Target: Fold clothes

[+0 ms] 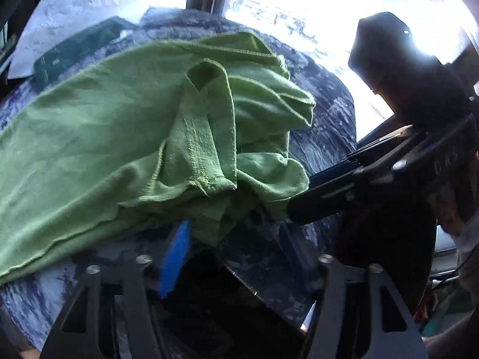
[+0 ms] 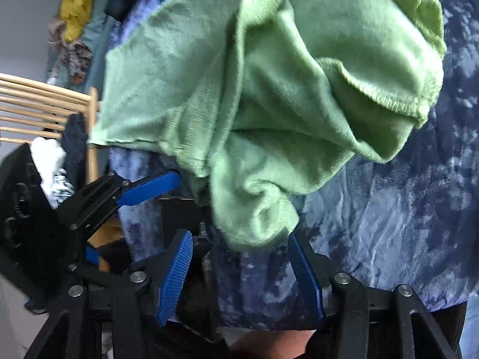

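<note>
- The green garment (image 1: 113,137) runs off the left wrist view's left edge.
- It covers the tips of the right gripper's fingers (image 1: 317,206).
- The window (image 1: 314,9) is blown out white.
- The left gripper's (image 2: 143,206) lower finger is mostly hidden.

Bunched green garment (image 2: 269,95) crowding the gap between right gripper (image 2: 242,272) fingers (image 2: 176,272). Bare blue mottled counter (image 2: 404,209) to the right. Wooden chair (image 2: 45,110) blocking left.
</note>
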`<action>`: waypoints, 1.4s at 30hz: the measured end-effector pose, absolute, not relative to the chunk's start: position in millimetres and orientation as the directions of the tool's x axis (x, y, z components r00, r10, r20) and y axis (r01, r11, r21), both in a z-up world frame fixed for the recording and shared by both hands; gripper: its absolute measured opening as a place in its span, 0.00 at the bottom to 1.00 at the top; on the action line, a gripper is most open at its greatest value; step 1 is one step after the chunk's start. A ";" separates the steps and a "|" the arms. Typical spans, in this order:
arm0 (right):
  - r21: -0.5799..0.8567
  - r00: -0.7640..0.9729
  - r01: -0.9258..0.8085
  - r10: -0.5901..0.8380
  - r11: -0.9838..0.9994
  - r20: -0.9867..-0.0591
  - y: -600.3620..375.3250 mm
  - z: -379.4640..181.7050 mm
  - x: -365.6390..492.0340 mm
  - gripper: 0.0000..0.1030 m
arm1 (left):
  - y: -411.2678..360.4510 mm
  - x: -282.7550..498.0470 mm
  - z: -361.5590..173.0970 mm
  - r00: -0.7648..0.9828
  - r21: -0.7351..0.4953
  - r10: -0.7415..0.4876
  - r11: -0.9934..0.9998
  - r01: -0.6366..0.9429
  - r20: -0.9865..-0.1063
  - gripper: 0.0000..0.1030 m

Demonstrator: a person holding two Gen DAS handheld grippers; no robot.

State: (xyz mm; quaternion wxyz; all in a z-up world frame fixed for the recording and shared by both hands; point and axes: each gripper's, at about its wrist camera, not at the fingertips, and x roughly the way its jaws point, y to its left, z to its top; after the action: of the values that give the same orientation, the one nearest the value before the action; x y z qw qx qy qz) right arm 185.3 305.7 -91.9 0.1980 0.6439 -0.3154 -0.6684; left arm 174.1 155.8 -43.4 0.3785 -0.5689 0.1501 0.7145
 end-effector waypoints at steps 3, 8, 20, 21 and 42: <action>0.694 -0.094 -0.138 -0.688 -0.706 -0.719 304.4 -93.9 185.6 0.54 | 158.8 167.0 -53.0 -0.053 -0.211 0.340 -0.692 -0.690 -0.939 0.30; 0.698 -0.113 -0.112 -0.689 -0.707 -0.716 309.1 -84.3 188.1 0.54 | 157.8 163.1 -56.4 -0.068 -0.194 0.321 -0.713 -0.674 -0.945 0.22; 0.660 -0.134 -0.070 -0.649 -0.748 -0.749 309.0 -78.8 190.6 0.54 | 148.9 161.9 -51.2 -0.158 -0.117 0.281 -0.757 -0.643 -0.947 0.03; 0.662 -0.143 -0.067 -0.649 -0.747 -0.747 309.7 -78.8 189.7 0.54 | 146.3 161.7 -49.3 -0.170 -0.113 0.281 -0.763 -0.637 -0.945 0.03; 0.746 -0.075 -0.104 -0.743 -0.658 -0.665 283.4 -93.9 205.4 0.04 | 85.4 165.1 3.4 -0.243 -0.100 0.280 -0.821 -0.562 -0.929 0.03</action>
State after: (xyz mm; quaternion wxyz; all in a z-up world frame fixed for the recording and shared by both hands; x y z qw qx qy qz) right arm 205.4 283.4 -93.9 0.2448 0.6343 -0.3337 -0.6530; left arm 165.1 85.4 3.4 0.2705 -0.5525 0.1276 0.7780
